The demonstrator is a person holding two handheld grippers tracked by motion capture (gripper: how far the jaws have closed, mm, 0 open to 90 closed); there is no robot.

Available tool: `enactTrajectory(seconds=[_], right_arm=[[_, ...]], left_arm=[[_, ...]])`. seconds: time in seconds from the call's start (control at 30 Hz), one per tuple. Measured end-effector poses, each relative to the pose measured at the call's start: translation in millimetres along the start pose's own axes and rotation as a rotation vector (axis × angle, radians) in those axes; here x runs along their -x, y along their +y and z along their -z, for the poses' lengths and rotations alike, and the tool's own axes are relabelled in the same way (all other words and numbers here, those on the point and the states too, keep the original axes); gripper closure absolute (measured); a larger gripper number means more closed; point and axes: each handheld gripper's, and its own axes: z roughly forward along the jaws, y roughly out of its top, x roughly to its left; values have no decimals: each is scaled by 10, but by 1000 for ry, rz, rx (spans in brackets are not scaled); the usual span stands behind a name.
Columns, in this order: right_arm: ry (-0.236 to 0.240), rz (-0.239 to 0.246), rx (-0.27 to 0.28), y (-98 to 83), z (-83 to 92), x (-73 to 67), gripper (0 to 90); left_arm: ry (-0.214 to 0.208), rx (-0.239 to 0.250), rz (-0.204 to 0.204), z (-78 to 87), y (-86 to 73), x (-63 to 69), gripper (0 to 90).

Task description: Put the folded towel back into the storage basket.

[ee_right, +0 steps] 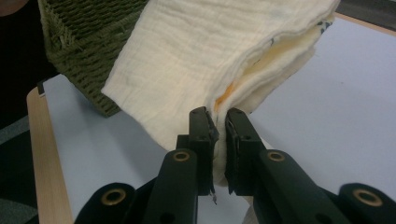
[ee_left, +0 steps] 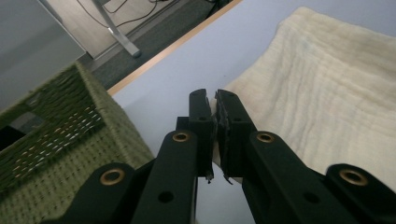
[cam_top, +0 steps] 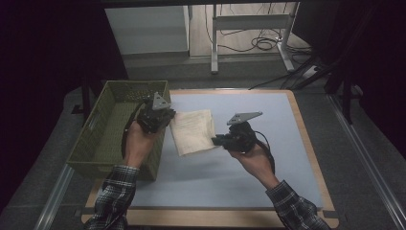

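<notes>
Over one blue table (cam_top: 249,172): two grippers, left (cam_top: 168,116) and right (cam_top: 216,140), each pinching one folded cream cloth (cam_top: 193,130) (beside one green basket (cam_top: 95,139)).

Pinched between the black jaws of both the left gripper (cam_top: 168,116) and the right gripper (cam_top: 216,140) is a pale cream, crinkle-textured cloth (cam_top: 193,130) with an orange streak inside its fold, beside an olive-green woven basket (cam_top: 98,128) on a light blue mat (cam_top: 268,158).
</notes>
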Motion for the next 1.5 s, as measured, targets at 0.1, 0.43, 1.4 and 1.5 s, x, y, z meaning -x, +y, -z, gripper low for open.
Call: enactTrajectory(seconds=[0.1, 0.43, 1.4, 1.5], right_arm=[[3, 9, -2, 74, -58, -40, 821], [23, 31, 1, 324, -263, -187, 820], [104, 39, 21, 806, -972, -706, 818], [101, 45, 11, 835, -1069, -790, 818]], left_arm=[[16, 5, 15, 57, -33, -82, 855], [59, 20, 56, 243, -121, -318, 855], [197, -21, 143, 700, -586, -944, 856], [206, -29, 154, 735, -661, -999, 856]])
